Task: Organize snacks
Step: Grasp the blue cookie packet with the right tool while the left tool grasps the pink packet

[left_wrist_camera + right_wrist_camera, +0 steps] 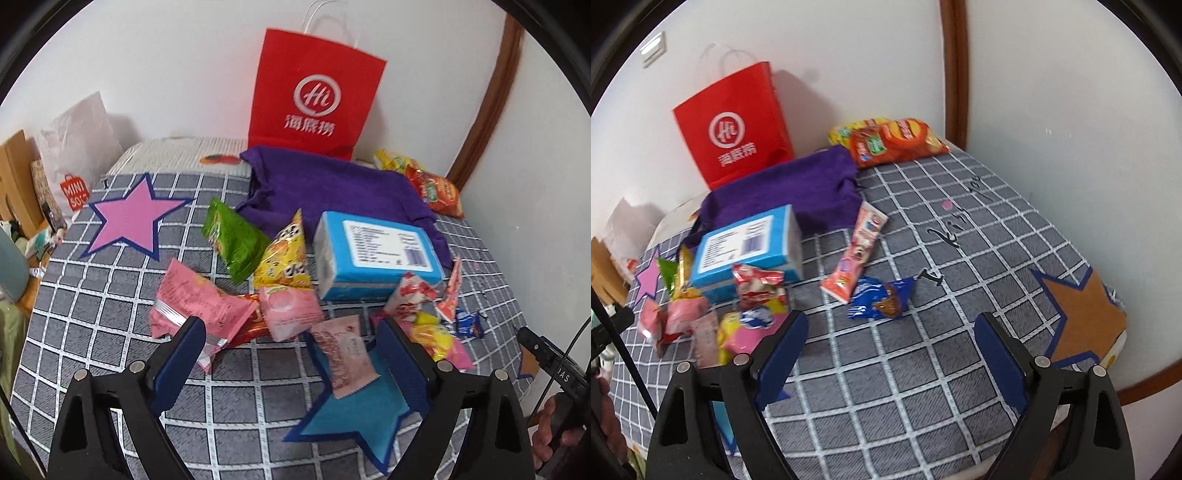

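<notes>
A heap of snack packets lies on a grey checked cover [103,317]. In the left wrist view I see a pink packet [195,310], a green packet [236,240], a yellow packet [284,258], a blue box [380,251] and a pale pink bar [343,354] lying partly on a teal star [354,417]. My left gripper [291,328] is open and empty just in front of the heap. My right gripper [890,325] is open and empty above bare cover, near a blue cookie packet [882,297] and a long pink packet [857,254].
A red paper bag [317,96] stands against the wall behind a purple cloth [332,188]. Orange chip bags [897,140] lie in the far corner. A pink star [133,218] and an orange star [1086,317] mark the cover. A white bag [74,155] stands at far left.
</notes>
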The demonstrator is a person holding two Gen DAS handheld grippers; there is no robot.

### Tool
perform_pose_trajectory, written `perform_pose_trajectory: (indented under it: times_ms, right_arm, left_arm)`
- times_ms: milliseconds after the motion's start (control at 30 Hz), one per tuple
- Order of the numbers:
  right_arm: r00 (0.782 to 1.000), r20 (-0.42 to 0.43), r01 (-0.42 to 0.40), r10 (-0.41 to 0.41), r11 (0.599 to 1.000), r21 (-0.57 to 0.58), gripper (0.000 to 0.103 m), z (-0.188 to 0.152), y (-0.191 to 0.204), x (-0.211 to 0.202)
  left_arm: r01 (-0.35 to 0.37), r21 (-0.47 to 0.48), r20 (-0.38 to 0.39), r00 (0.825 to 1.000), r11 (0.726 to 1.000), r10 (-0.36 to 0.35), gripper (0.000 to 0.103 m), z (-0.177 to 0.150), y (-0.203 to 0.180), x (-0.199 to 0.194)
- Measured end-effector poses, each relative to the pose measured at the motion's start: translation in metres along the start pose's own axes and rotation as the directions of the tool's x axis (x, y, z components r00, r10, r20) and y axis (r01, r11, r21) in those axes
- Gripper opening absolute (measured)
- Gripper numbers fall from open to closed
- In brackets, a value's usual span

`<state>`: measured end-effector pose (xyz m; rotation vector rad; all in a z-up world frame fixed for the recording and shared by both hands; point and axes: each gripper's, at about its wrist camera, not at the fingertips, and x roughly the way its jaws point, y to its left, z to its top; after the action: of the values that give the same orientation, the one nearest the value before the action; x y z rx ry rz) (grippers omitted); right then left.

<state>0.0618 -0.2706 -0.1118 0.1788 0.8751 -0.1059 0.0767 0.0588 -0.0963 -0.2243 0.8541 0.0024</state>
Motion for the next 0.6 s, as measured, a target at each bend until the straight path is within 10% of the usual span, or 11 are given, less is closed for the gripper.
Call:
perform_pose_trajectory:
  times_ms: [600]
  right_arm:
    - [0.994, -0.092, -0.051, 0.056, 0.997, 0.061, 0.085, -0.008, 0.005, 0.106]
  left_arm:
    - [-0.083, -0.041, -0.064, 0.995, 0.996, 0.08, 0.093, 0.006, 0.034, 0.044]
